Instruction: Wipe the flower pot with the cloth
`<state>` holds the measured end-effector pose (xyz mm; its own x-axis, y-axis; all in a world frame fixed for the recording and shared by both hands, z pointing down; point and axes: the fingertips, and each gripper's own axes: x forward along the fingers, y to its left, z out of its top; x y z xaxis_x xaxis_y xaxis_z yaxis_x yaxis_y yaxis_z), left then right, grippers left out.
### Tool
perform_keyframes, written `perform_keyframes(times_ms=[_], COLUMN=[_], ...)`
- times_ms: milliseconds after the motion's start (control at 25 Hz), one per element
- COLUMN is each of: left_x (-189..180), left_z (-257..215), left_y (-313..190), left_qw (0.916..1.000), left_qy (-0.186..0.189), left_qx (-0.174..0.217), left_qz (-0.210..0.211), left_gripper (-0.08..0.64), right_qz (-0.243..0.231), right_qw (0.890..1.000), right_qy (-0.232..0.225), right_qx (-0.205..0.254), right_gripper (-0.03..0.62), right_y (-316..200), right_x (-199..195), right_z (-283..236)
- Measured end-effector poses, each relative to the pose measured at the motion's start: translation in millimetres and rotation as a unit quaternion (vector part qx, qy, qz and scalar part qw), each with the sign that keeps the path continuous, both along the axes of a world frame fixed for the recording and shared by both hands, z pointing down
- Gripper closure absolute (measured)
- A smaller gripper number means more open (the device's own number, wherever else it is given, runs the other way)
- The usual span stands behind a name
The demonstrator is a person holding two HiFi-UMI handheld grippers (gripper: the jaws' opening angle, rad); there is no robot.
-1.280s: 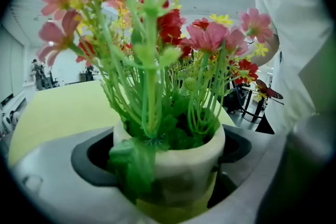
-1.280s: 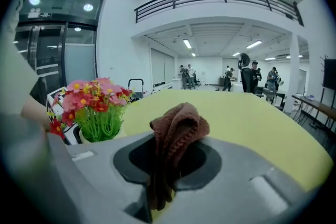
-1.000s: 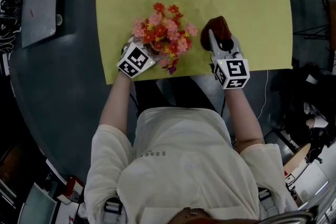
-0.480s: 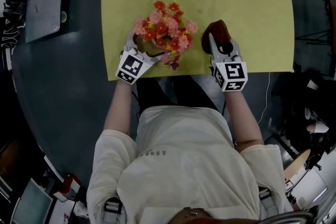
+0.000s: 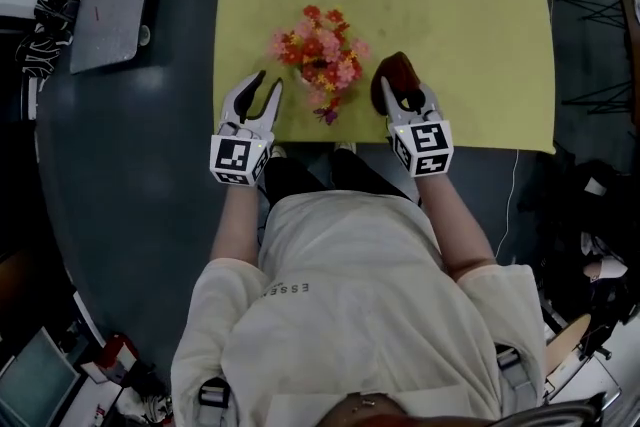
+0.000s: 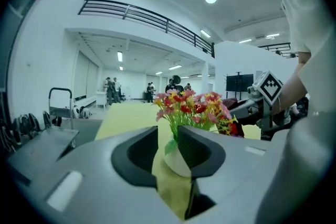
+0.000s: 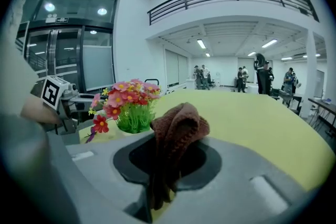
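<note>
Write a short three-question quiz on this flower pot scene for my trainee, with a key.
1. What does the right gripper hold between its jaws?
A. a sponge
B. a brown cloth
C. a brush
2. True or false: the flower pot lies tipped over on its side.
3. Fill in the blank: the top of the table is ___ in colour.

Key
1. B: the jaws are shut on the brown cloth.
2. False: it stands upright, flowers pointing up.
3. Yellow.
</note>
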<state>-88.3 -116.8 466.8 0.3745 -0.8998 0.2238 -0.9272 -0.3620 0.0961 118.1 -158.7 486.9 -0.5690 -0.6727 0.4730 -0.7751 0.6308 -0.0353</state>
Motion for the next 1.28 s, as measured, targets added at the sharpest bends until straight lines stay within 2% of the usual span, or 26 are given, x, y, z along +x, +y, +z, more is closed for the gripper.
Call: perform_keyframes(times_ms=[200, 320, 560, 800, 1080, 1280], left_x=[-7, -4, 22, 46, 40, 37], left_z=[-38, -60, -73, -78, -93, -96], left_y=[9, 16, 50, 112, 179, 209], left_qw=[0.9969, 0.9941, 0.9952, 0.9977, 0.9963, 0.9967], left_qy=[-0.001, 0.008, 0.036, 0.048, 0.069, 0.064], left_qx=[0.04, 0.059, 0.058, 0.045, 0.05, 0.05], left_qz=[-0.068, -0.09, -0.07, -0.019, 0.009, 0.004], left_gripper=[0.539, 0.543, 0.543, 0.543, 0.543, 0.543], right_qz=[-0.031, -0.042, -0.016, 0.012, 0.057, 0.05], right_qw=[1.0, 0.999, 0.999, 0.999, 0.997, 0.996], right_qy=[-0.002, -0.009, -0.024, -0.027, -0.029, -0.021], right_qx=[0.003, 0.011, 0.031, 0.028, 0.049, 0.065], right_gripper=[0.534, 0.534, 0.534, 0.534, 0.534, 0.534], right_y=[14, 21, 49, 112, 173, 214], right_x=[-7, -10, -4, 3, 14, 9], right_z=[-4, -11, -26, -40, -61, -71])
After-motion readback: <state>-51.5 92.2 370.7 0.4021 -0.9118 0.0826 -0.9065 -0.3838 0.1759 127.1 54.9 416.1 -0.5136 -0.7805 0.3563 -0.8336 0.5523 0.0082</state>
